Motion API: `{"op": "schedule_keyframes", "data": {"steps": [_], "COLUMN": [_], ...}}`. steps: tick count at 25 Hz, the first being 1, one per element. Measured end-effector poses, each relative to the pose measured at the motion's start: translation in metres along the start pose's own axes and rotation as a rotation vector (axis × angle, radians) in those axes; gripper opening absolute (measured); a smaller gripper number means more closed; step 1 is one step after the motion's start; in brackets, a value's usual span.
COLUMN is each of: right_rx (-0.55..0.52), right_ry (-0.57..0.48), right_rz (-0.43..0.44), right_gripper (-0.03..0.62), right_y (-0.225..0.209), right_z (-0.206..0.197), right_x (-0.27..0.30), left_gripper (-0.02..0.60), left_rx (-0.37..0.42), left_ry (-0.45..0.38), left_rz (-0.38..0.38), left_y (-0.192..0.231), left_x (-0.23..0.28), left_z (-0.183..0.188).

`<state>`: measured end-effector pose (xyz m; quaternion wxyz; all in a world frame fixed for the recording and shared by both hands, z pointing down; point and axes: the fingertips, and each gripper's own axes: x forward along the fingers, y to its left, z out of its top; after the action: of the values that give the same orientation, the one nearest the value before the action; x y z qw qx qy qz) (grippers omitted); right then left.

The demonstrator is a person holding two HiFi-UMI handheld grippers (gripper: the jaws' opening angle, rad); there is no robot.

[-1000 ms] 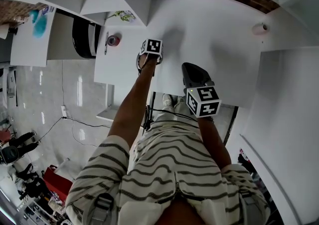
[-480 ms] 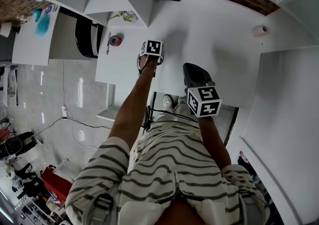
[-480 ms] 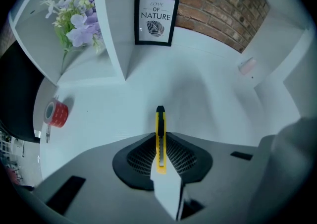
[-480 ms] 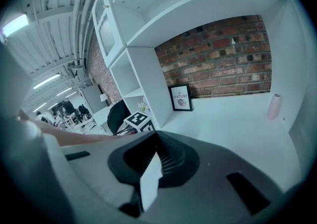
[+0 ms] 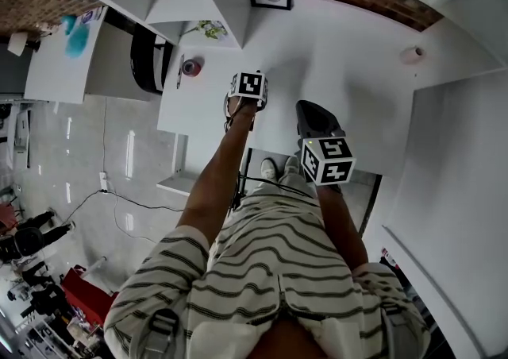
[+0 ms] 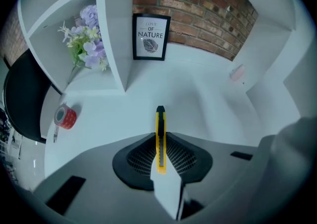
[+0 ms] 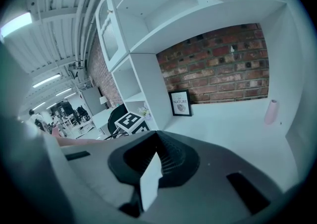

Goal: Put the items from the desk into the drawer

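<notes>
The left gripper [image 6: 159, 137] is clamped on a yellow utility knife [image 6: 159, 125]. Its ribbed black pads press the handle from both sides, and the black-tipped end sticks out forward past the jaws. Seen from the left gripper view, the knife sits straight below the framed print [image 6: 151, 37] that reads "NATURE", over the bare white desk [image 6: 203, 96] in front of that print. Whether the knife's tip touches the desk cannot be told.

The right gripper [image 7: 158, 136] has its jaws drawn together with nothing between them. In the head view it sits below and right of the print, nearer the person than the left gripper is.

A roll of red tape [image 6: 65, 117] lies on the desk down and left of the print, past the white upright panel [image 6: 113, 29] that stands just beside the print's left edge. A thin stick-like thing lies by the roll, too small to name. Purple flowers [image 6: 88, 37] stand left of the print, on the far side of that panel. A pink cylinder [image 7: 270, 111] stands upright on the desk, well to the right of the print. A brick wall [image 6: 198, 7] rises behind the print.
</notes>
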<state>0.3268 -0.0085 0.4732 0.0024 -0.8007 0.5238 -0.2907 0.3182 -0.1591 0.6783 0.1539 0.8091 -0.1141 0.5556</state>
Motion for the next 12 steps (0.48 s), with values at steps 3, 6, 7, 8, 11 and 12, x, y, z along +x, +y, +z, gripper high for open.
{"op": "schedule_keyframes", "data": {"steps": [3,6,7,8,11,12], "right_rx": [0.000,-0.005,-0.008,-0.011,-0.022,-0.025], "right_ry": [-0.012,-0.029,-0.035,-0.040,-0.057,-0.064], "right_rz": [-0.008,-0.015,-0.015,-0.015,-0.015,-0.016], "right_gripper": [0.012,0.011,0.012,0.012,0.012,0.012], "right_y": [0.001,0.002,0.003,0.005,0.011,0.013], "right_z": [0.004,0.010,0.011,0.012,0.018,0.020], "right_x": [-0.007,-0.012,-0.014,-0.016,-0.023,-0.025], "left_gripper": [0.066,0.066,0.066,0.066,0.066,0.066], "left_rx": [0.011,0.007,0.007,0.006,-0.006,-0.003], "left_ry": [-0.048,-0.092,-0.112,-0.132,-0.188,-0.212], "left_rz": [0.002,-0.008,-0.011,-0.011,-0.006,0.006], "left_y": [-0.005,-0.013,-0.016,-0.018,-0.022,-0.021], "left_x": [-0.016,-0.034,-0.040,-0.046,-0.067,-0.076], "left_z": [0.007,0.012,0.014,0.014,0.014,0.016]}}
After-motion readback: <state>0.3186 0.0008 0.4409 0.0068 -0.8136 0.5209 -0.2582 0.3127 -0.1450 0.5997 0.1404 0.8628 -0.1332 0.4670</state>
